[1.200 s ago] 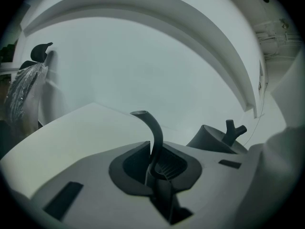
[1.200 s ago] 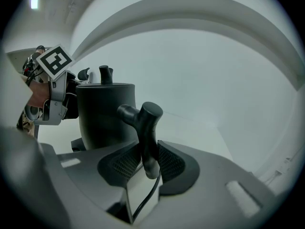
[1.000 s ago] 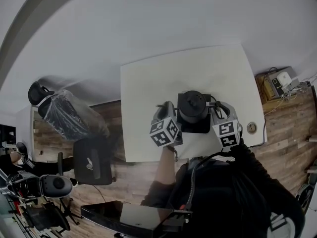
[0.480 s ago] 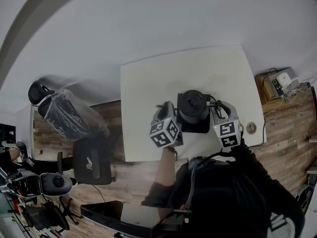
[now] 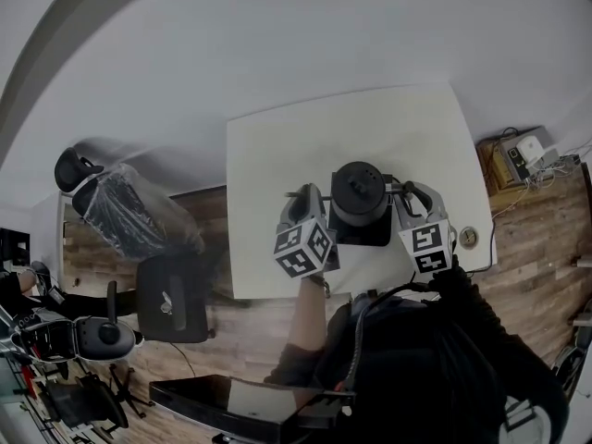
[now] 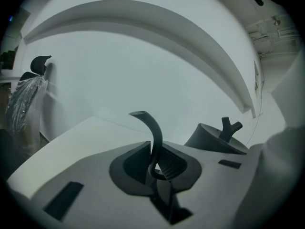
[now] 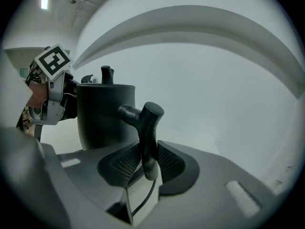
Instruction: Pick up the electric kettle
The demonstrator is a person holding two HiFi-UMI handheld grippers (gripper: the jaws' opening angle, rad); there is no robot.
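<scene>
Both tongs are closed on the load: the left tongs (image 6: 155, 163) are pressed together on the thin curved spout (image 6: 152, 132) of the electric kettle (image 5: 360, 197), and the right tongs (image 7: 145, 160) pinch its dark T-shaped handle (image 7: 146, 128), which stands upright between the pads. In the head view the two flank the kettle, the left at its 8 o'clock and the right at its 4 o'clock, marker cubes facing the camera, with the person's forearm (image 5: 310, 326) reaching in from 6 o'clock. The kettle is black and cylindrical, with a flat lid (image 6: 214, 140) bearing a small knob (image 6: 229, 127). Seen from the left gripper view, lid and knob lie at 3 o'clock of the spout. Seen from the right gripper view, the body rises at 10 o'clock of the handle, with the other tongs' cube beyond it at 9 o'clock. A black square base (image 5: 368, 240) shows directly beneath the kettle, on its 6 o'clock side; whether the two touch cannot be made out. Both sit just toward 6 o'clock of the middle of the white tabletop (image 5: 277, 174). A round grommet (image 5: 470, 238) lies near the tabletop's edge, at 4 o'clock of the kettle. Beyond, on the wood floor (image 5: 546, 239), are a plastic-wrapped chair (image 5: 129, 215) at 9 o'clock, a black seat (image 5: 173, 299) at 8 o'clock, and a box of small devices (image 5: 518, 154) at 2 o'clock. A pale wall (image 5: 277, 35) fills 12 o'clock.
</scene>
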